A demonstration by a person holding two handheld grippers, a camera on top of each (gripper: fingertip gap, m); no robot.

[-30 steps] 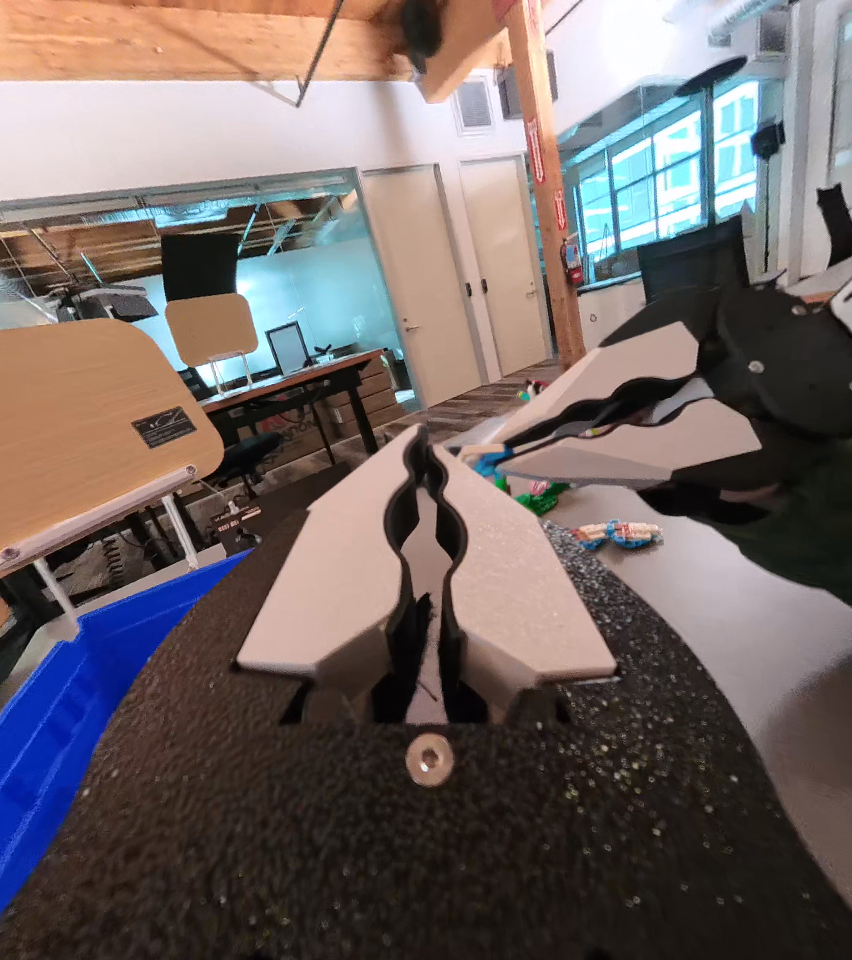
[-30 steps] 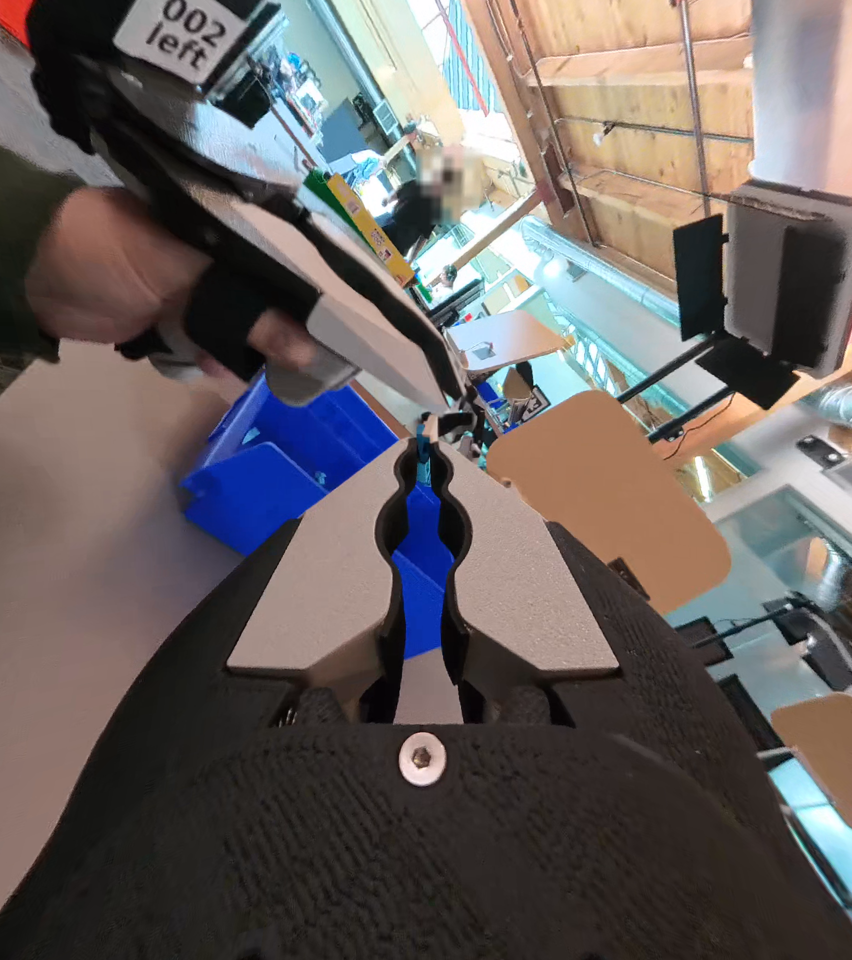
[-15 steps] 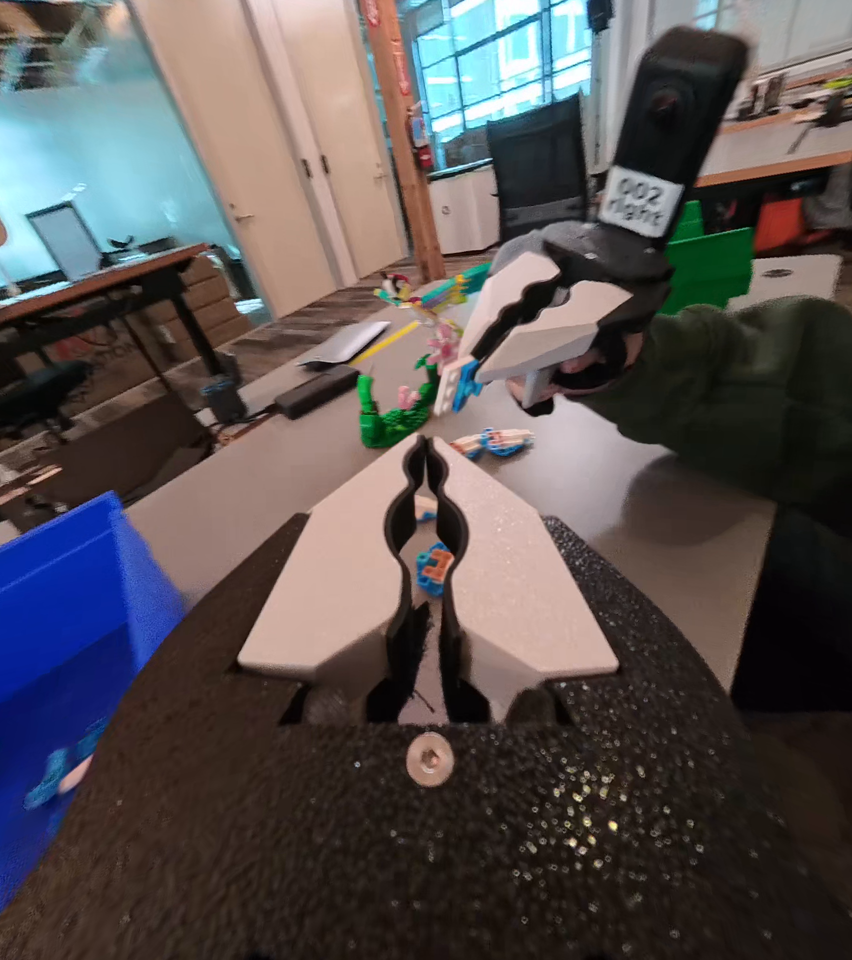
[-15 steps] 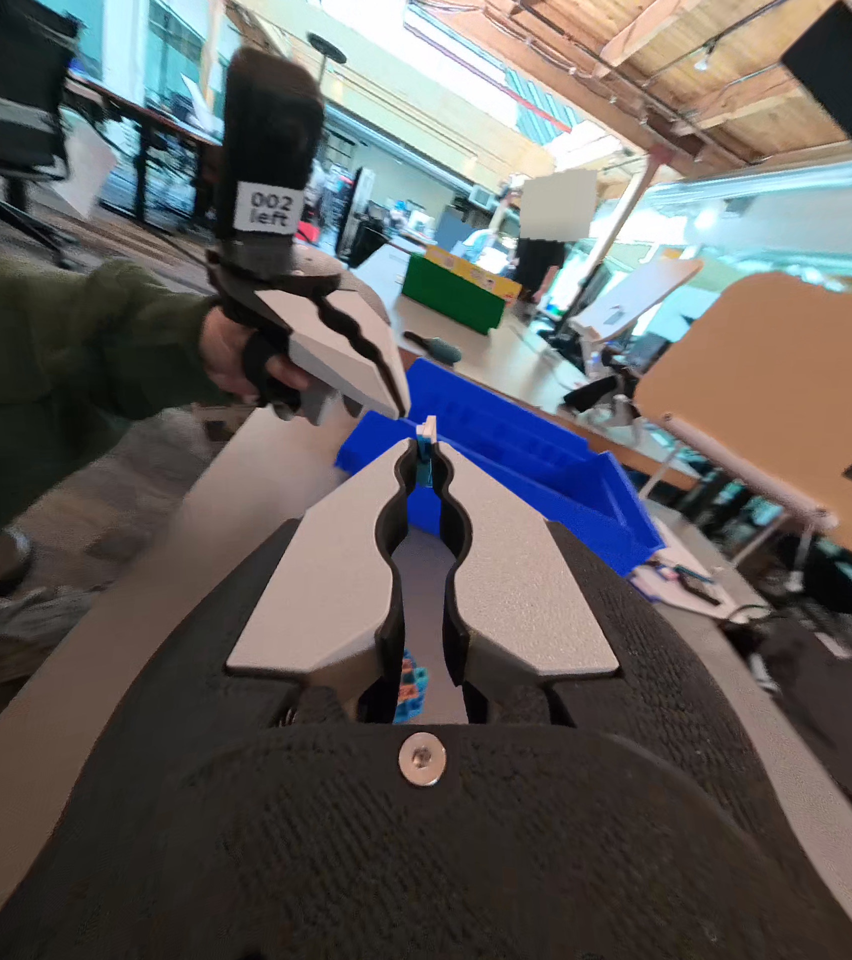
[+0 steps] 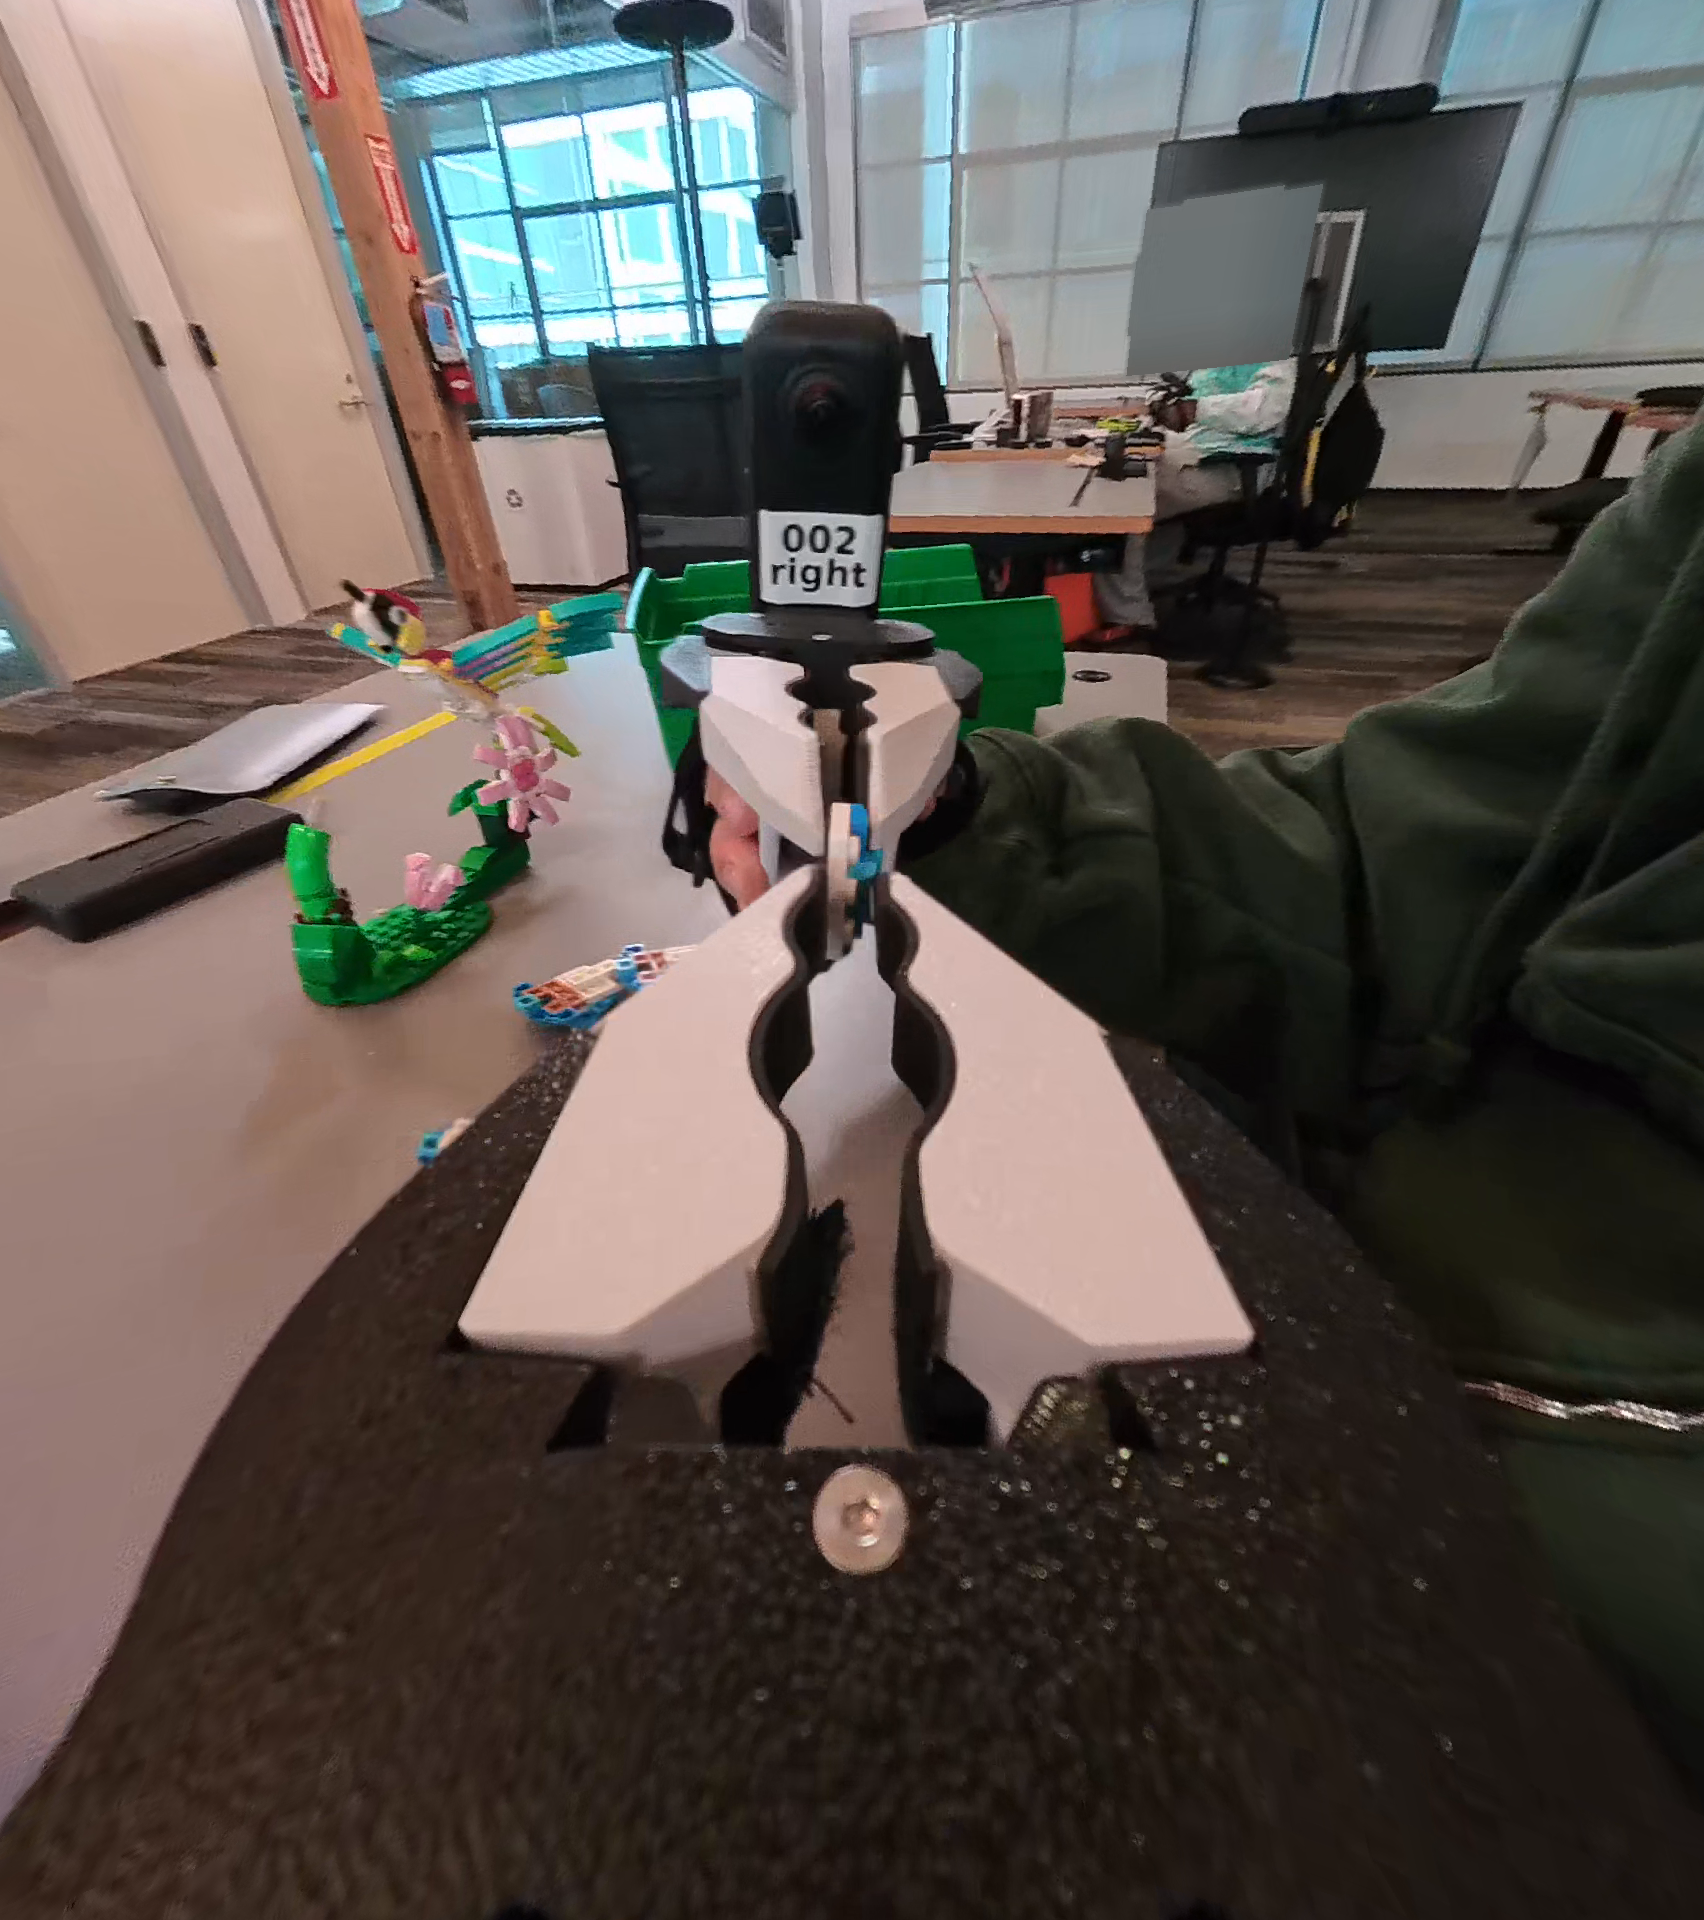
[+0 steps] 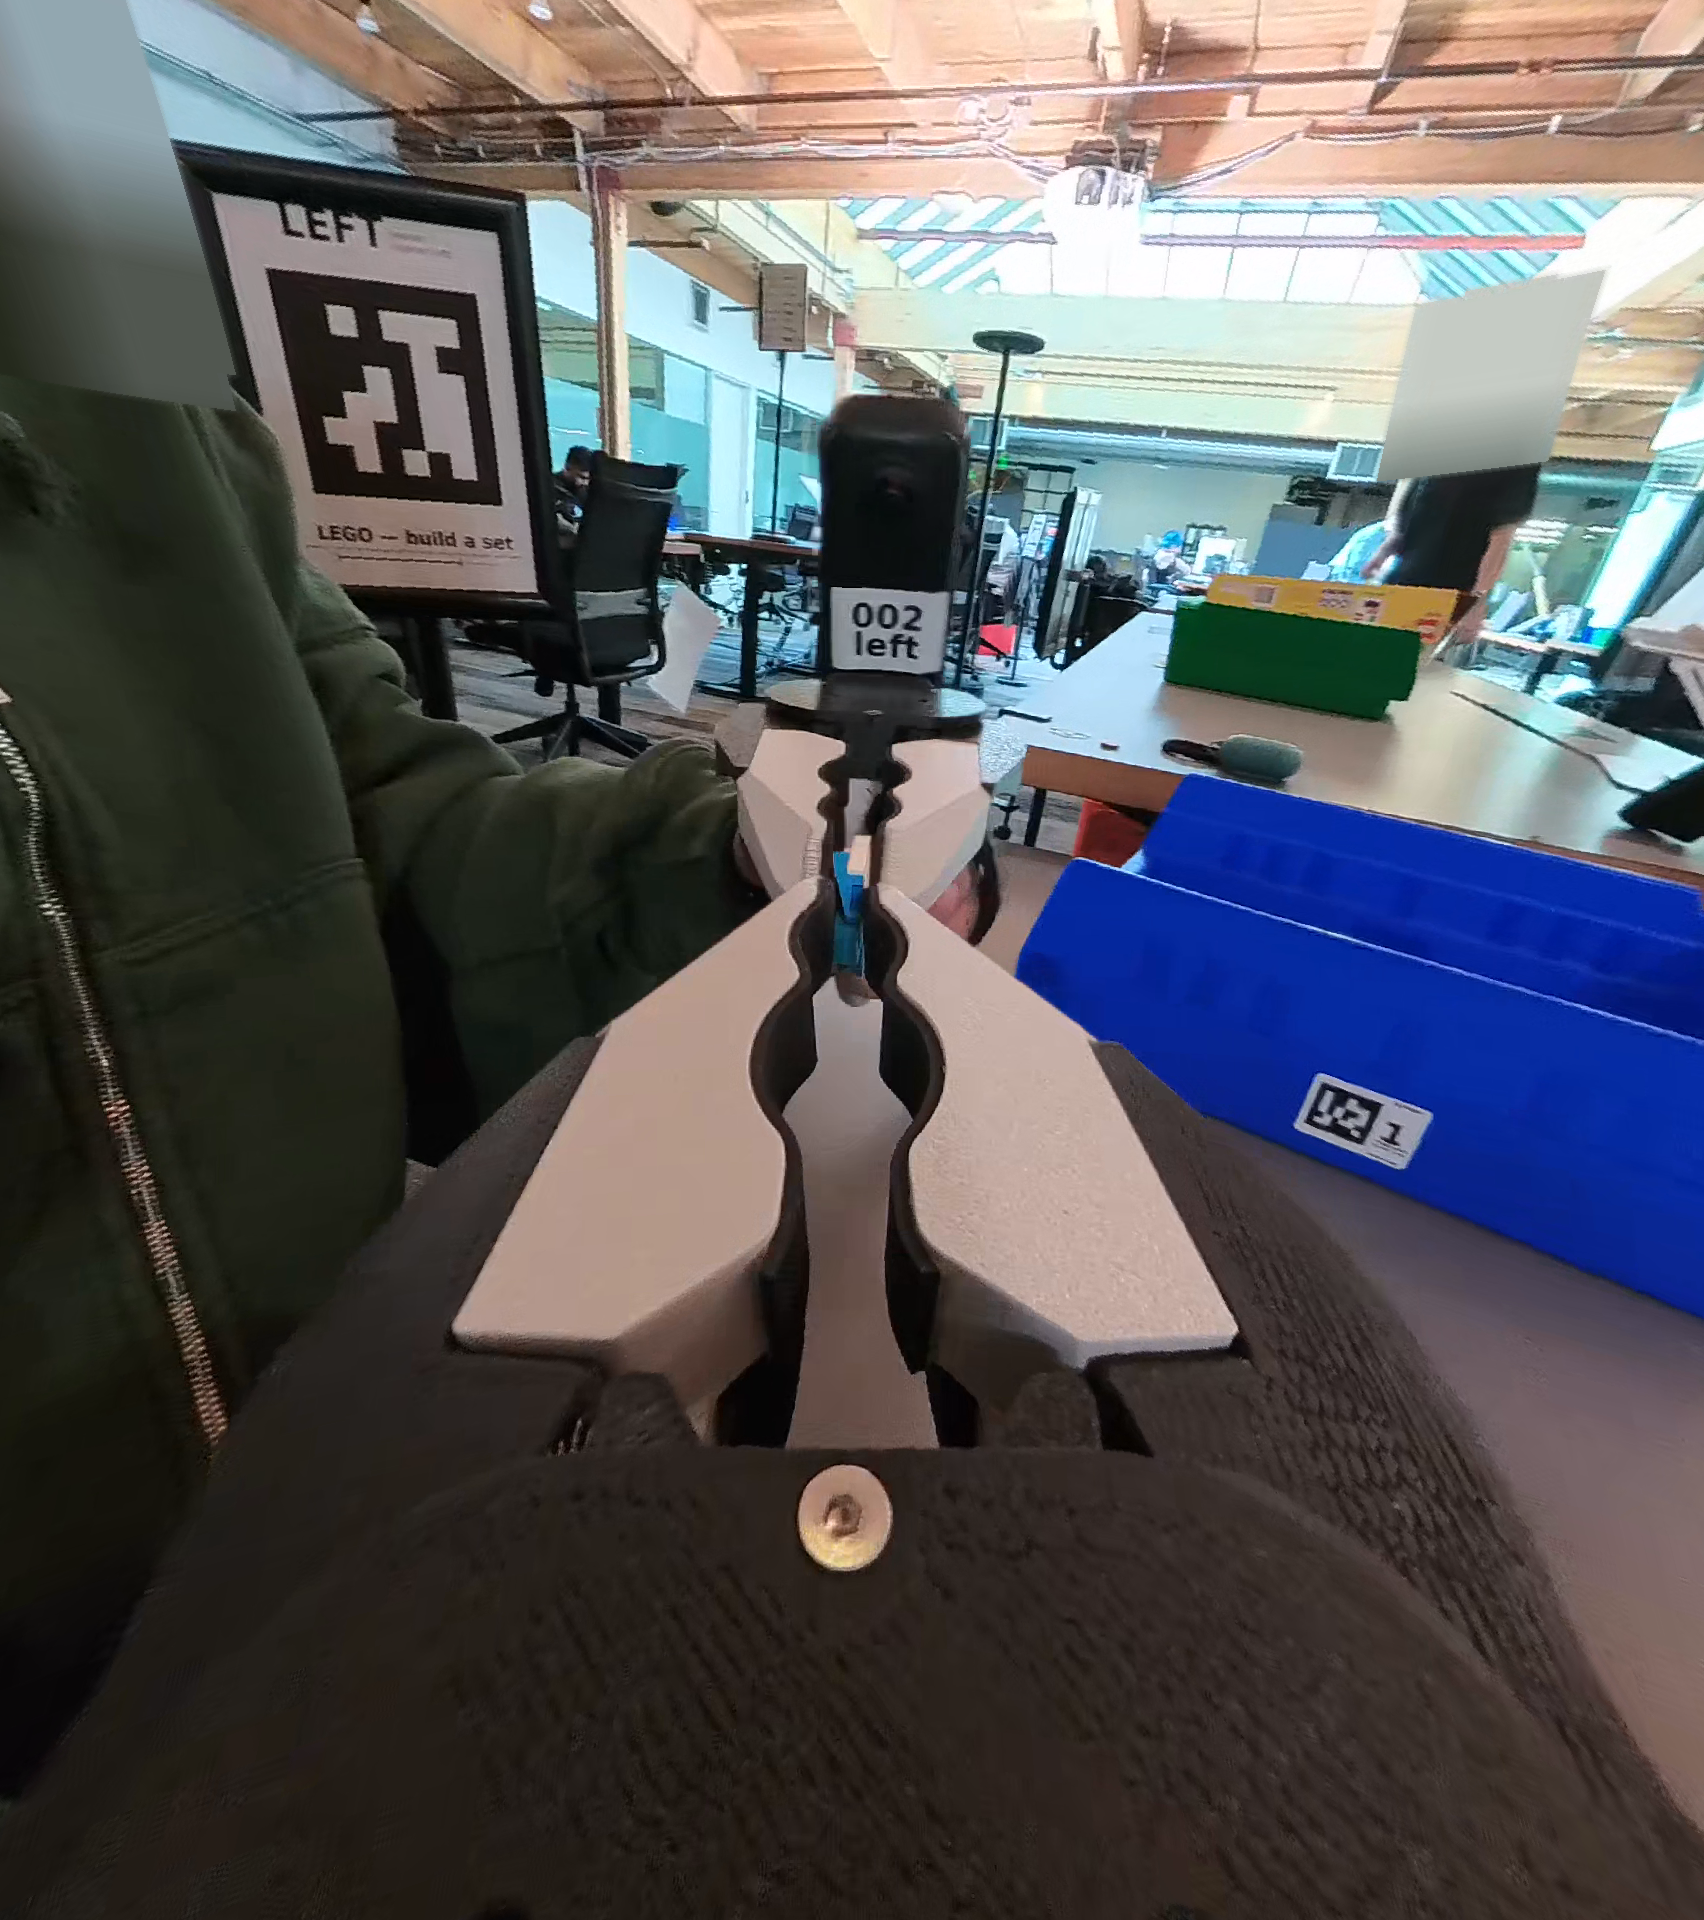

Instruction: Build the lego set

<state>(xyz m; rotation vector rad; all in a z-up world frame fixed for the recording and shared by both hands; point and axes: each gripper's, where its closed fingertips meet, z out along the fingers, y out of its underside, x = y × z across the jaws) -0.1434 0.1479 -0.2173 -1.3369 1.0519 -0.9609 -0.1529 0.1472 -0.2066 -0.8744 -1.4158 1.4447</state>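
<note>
My two grippers meet tip to tip above the grey table (image 5: 152, 1143). My right gripper (image 6: 846, 906) is shut on a small white and blue brick piece (image 6: 848, 914). In the left wrist view the right gripper (image 5: 843, 821) faces me and holds that piece (image 5: 840, 894) upright. My left gripper (image 5: 844, 896) has its jaws narrowly parted, and the near end of the same piece sits tight between them. In the right wrist view the left gripper (image 6: 853, 847) points straight at me. Dark green sleeves (image 5: 1243, 935) hold both tools.
A green brick base with pink flowers (image 5: 391, 935) and a brick bird (image 5: 474, 649) stands left. A small brick cluster (image 5: 583, 987) and a loose blue piece (image 5: 437, 1138) lie nearby. A green bin (image 5: 983, 644) is behind. A blue bin (image 6: 1450, 1039) is right in the right wrist view. My two grippers' fingertips are within a few centimetres of each other.
Both grippers swung round to face each other and closed the gap. My left jaws, shut and empty before, now sit around the piece that the right gripper has held throughout.
</note>
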